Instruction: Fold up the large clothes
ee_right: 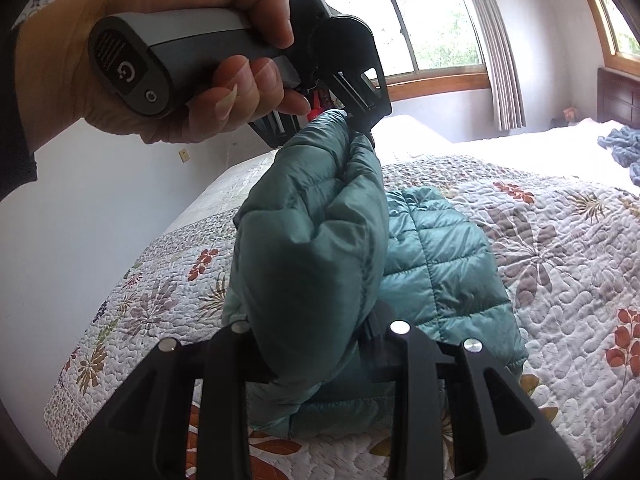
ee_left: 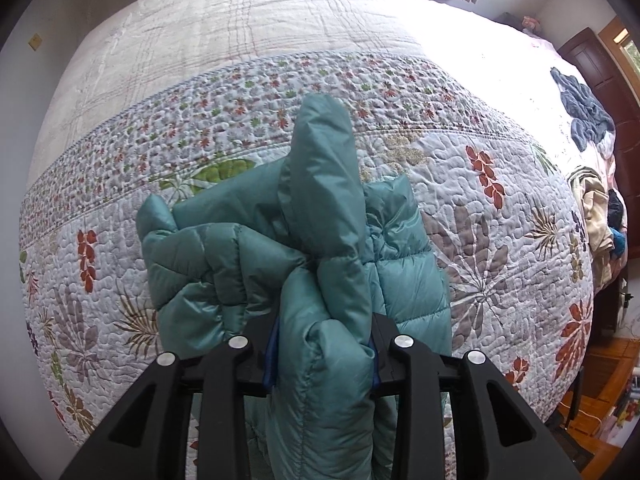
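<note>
Both grippers, left (ee_left: pixel 322 344) and right (ee_right: pixel 316 344), clamped on the teal jacket (ee_right: pixel 440 264), lifted bunched above the quilt (ee_right: pixel 560 240) with its lower part resting there; judged early: no neat fold yet, flattening and folding left.

Left gripper (ee_left: pixel 322 354) and right gripper (ee_right: pixel 316 354) — matte black forked linkage arms, each fitted with four round silver pins; blue pad edging shows on the left pair. Hand (ee_right: pixel 160 64) — dark sleeve at the wrist, long nails, around a grey-and-black handle (ee_right: pixel 160 52) marked with a white "G" logo and a ring button.
</note>
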`<state>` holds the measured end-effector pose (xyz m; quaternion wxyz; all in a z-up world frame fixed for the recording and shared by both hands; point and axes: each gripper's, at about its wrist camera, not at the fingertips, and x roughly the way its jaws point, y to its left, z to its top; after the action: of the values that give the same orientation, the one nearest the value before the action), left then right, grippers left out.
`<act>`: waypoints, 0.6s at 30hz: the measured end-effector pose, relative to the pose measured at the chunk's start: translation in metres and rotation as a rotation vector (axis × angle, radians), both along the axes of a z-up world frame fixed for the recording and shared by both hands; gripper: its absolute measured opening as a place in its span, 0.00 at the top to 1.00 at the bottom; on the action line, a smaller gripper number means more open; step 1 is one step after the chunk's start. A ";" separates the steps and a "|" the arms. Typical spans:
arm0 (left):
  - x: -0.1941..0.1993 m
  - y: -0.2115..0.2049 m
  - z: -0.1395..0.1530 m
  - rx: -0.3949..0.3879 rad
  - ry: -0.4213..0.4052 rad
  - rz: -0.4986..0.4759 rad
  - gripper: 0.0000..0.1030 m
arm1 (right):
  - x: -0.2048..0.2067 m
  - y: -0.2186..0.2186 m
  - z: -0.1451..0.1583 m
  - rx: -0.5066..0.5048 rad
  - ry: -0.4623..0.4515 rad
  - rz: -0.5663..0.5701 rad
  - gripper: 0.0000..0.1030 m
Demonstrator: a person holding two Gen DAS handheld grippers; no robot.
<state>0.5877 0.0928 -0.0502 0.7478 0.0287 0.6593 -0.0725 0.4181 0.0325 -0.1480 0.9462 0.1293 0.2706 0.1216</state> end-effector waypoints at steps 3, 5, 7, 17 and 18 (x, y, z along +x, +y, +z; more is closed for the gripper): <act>0.000 -0.007 -0.005 -0.006 -0.003 -0.001 0.66 | 0.000 -0.007 -0.004 0.009 0.008 -0.006 0.72; 0.000 -0.013 -0.009 -0.009 -0.008 -0.005 0.66 | 0.000 -0.012 -0.008 0.016 0.013 -0.011 0.72; -0.001 -0.020 -0.013 -0.008 -0.014 -0.014 0.65 | 0.000 -0.016 -0.011 0.020 0.018 -0.017 0.72; 0.003 -0.043 -0.039 -0.034 -0.024 -0.031 0.56 | 0.004 -0.037 -0.028 0.050 0.046 -0.031 0.71; 0.003 -0.045 -0.041 -0.037 -0.030 -0.034 0.53 | 0.004 -0.038 -0.028 0.056 0.051 -0.030 0.71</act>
<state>0.5910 0.0482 -0.0910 0.7567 0.0273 0.6459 -0.0970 0.4223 -0.0053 -0.1764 0.9367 0.1629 0.2892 0.1117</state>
